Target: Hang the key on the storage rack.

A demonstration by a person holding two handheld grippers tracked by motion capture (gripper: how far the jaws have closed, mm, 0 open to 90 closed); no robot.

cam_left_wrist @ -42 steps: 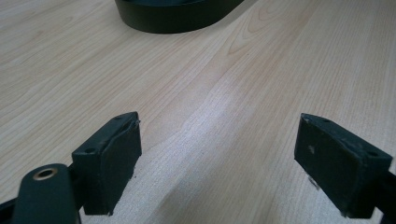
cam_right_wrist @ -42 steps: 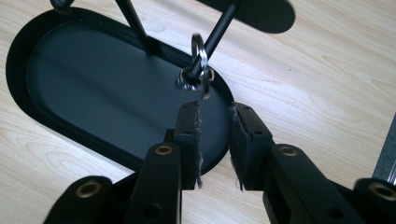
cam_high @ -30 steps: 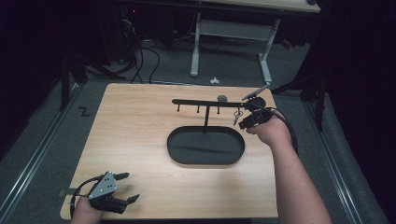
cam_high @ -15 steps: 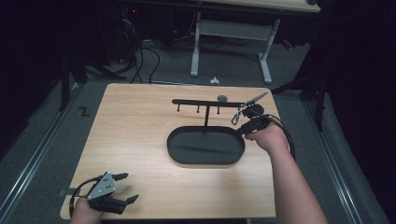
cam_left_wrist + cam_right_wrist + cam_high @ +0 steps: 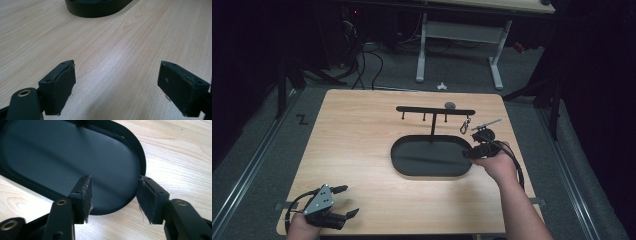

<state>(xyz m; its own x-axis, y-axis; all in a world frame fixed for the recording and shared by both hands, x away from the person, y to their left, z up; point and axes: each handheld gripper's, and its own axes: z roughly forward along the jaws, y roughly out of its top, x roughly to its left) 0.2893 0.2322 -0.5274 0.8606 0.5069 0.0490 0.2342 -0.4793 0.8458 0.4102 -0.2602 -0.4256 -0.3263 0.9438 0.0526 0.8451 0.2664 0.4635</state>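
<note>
A black oval tray [image 5: 412, 165] lies mid-table, and from it rises a thin post carrying a black hook bar [image 5: 434, 110]. A small metal clasp [image 5: 465, 125] hangs from the bar's right end. My right gripper [image 5: 472, 152] hovers over the tray's right end [image 5: 142, 157], open with nothing between its pads [image 5: 83, 192]. My left gripper [image 5: 344, 202] rests at the table's near left corner, open and empty, its pads [image 5: 61, 82] wide apart above bare wood. The tray's edge [image 5: 97, 10] lies far ahead of it.
A small grey round object [image 5: 450, 105] sits just behind the hook bar. The wooden table [image 5: 357, 135] ends close behind the left hand. White desk legs [image 5: 422, 45] and cables stand on the floor beyond the far edge.
My right gripper has drawn back from the hook bar's right end, moving down and nearer to the tray's right rim. The left gripper has stayed put.
</note>
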